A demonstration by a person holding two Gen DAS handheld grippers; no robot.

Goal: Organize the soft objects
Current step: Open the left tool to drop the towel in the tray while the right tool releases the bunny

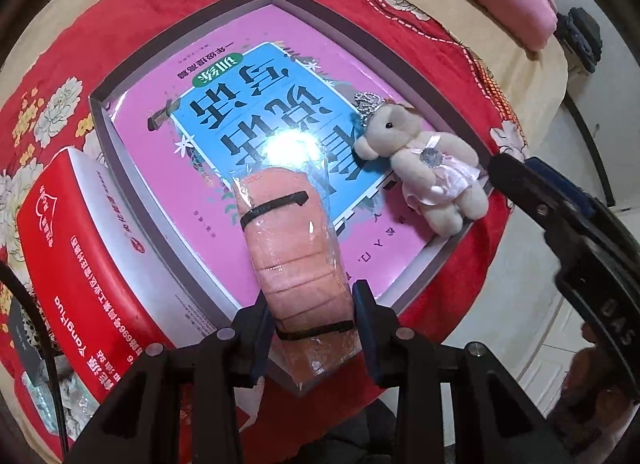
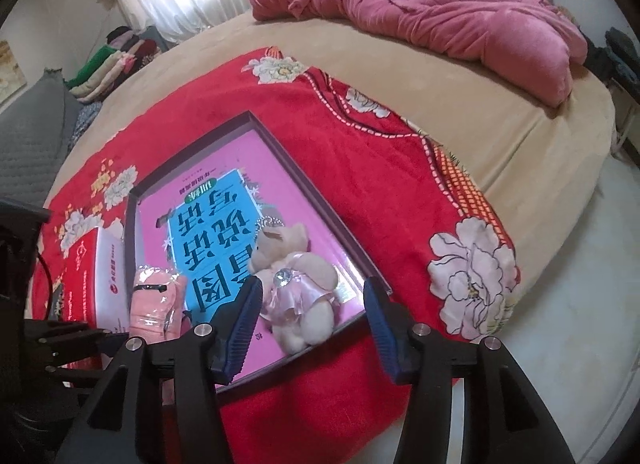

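Left jaws: closed in on both sides of a pink fabric roll (image 1: 296, 260), which is being gripped near its close end by the left gripper (image 1: 314, 334).
Right jaws: being held wide apart by the right gripper (image 2: 310, 324), with nothing clasped; the plush toy is being framed between the blue pads (image 2: 240, 324), and contact cannot be told.
Pink fabric roll: wrapped in clear plastic and crossed by two black bands; it is being held over the near edge of the tray, its far end lying above the book.
Plush toy (image 1: 420, 168): a cream bear in a pale pink dress with a silver crown, lying inside the tray at its right side, partly on the book cover.
Tray (image 1: 182, 40): a shallow box with dark rims, being supported on the red blanket.
Book (image 1: 256, 120): pink cover with a blue panel of large printed characters, lying flat and filling the tray floor.
Red carton (image 1: 80, 240): sitting just beside the tray on its left.
Red blanket (image 2: 360, 168): flower-printed, spread over a tan bed (image 2: 460, 84).
Pink quilt (image 2: 460, 12): bunched at the far side of the bed, well apart from the tray.
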